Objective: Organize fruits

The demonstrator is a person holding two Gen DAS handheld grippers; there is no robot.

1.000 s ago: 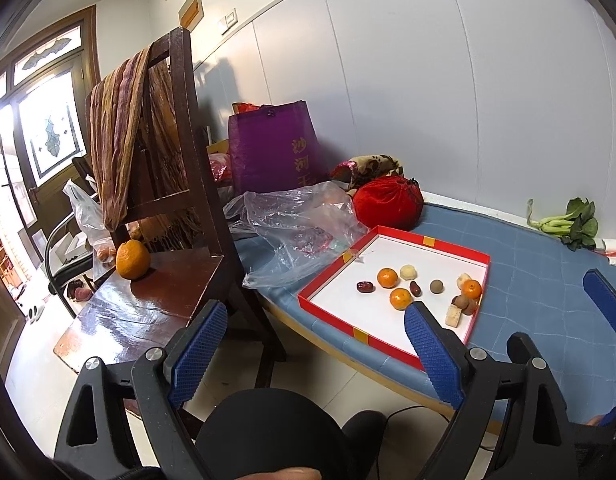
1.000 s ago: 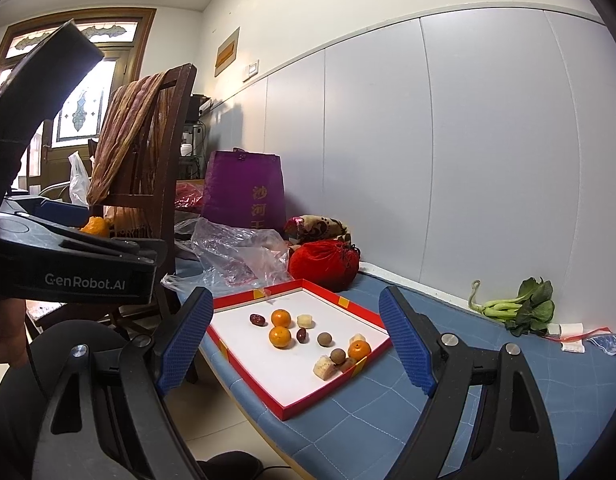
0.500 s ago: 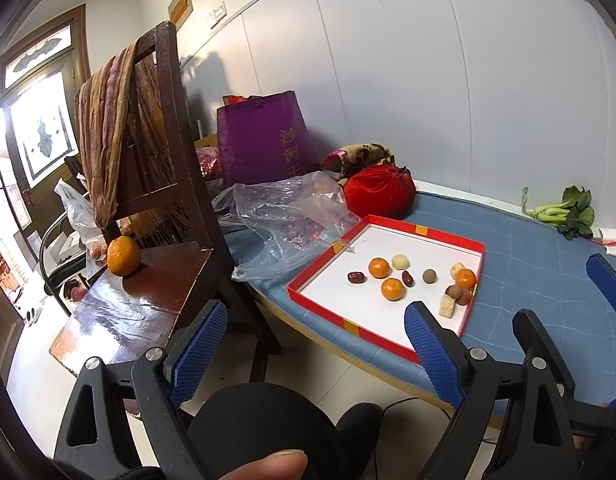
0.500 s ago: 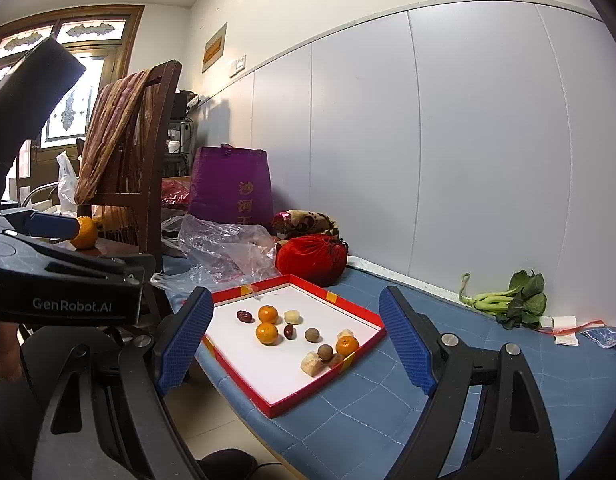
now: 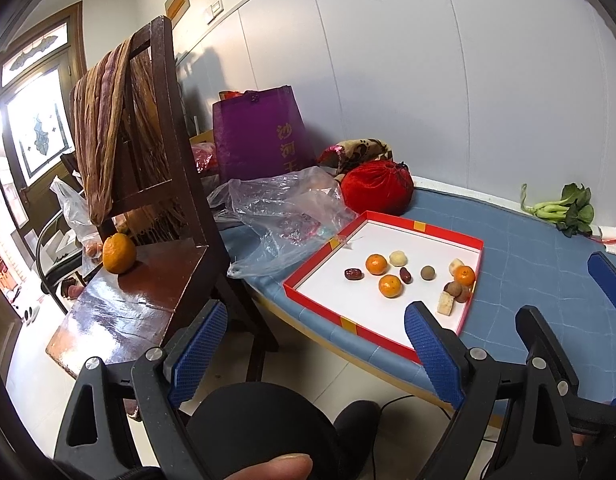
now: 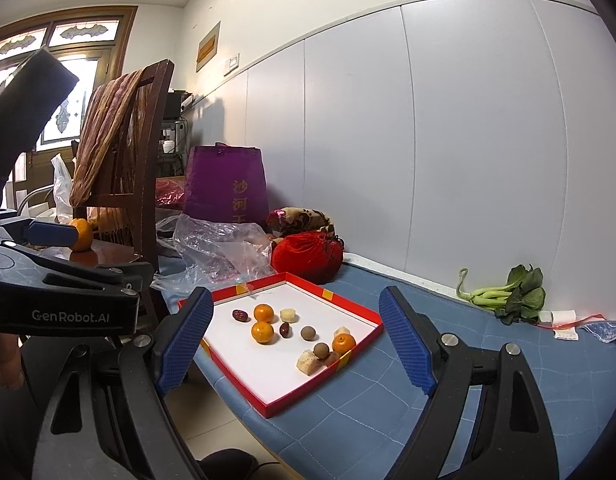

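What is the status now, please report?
Left gripper and right gripper open, empty. Fruits loose in red tray; one orange on chair. Nothing blocking.

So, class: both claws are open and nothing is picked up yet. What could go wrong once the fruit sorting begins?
1. The tray sticks out past the table edge; pressing its near corner might tip it.
2. The orange on the chair seat sits loose near the edge and may roll off.
3. The small fruits by the tray's far corner touch, so a claw could knock neighbours.
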